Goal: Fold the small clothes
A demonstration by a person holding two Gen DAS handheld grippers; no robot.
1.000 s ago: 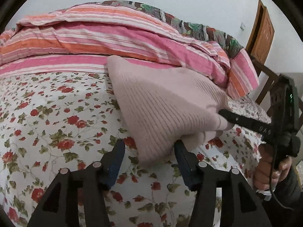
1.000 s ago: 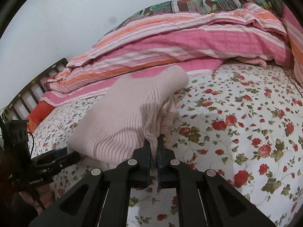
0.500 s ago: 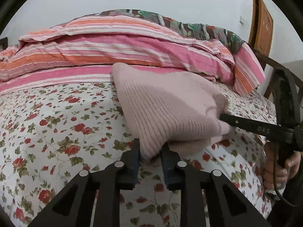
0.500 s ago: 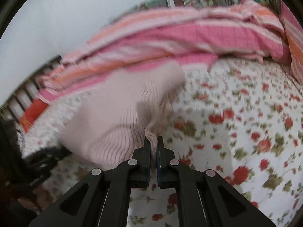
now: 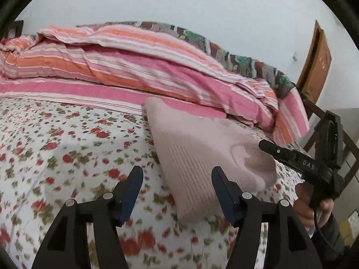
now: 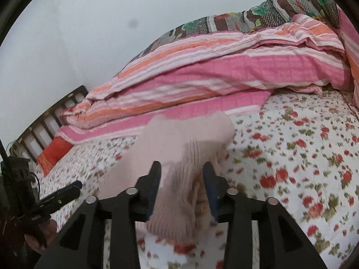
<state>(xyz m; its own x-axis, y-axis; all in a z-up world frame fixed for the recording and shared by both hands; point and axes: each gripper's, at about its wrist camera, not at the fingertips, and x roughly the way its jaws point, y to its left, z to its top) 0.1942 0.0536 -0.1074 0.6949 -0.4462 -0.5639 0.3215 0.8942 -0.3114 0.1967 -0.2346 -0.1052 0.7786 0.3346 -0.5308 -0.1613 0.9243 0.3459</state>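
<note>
A folded pale pink ribbed knit garment [image 5: 202, 154] lies on the floral bedsheet [image 5: 67, 152]. My left gripper [image 5: 177, 188] is open, and the garment's near corner sits between its fingers, loose. In the right wrist view the same garment [image 6: 179, 157] runs between the fingers of my right gripper [image 6: 181, 186], which is open around its near end without pinching it. The right gripper [image 5: 291, 157] also shows at the right of the left wrist view, and the left gripper [image 6: 60, 196] shows at the lower left of the right wrist view.
A bunched pink and orange striped quilt [image 5: 134, 62] lies along the far side of the bed, with a dark patterned blanket [image 6: 258, 15] behind it. A wooden door [image 5: 316, 62] stands at the right. A slatted bed frame [image 6: 44, 123] is at the left.
Both grippers have opened: the left, nearly shut on the garment's corner half a second ago, is now wide, and the right has let go of the edge. The garment has dropped onto the sheet.
</note>
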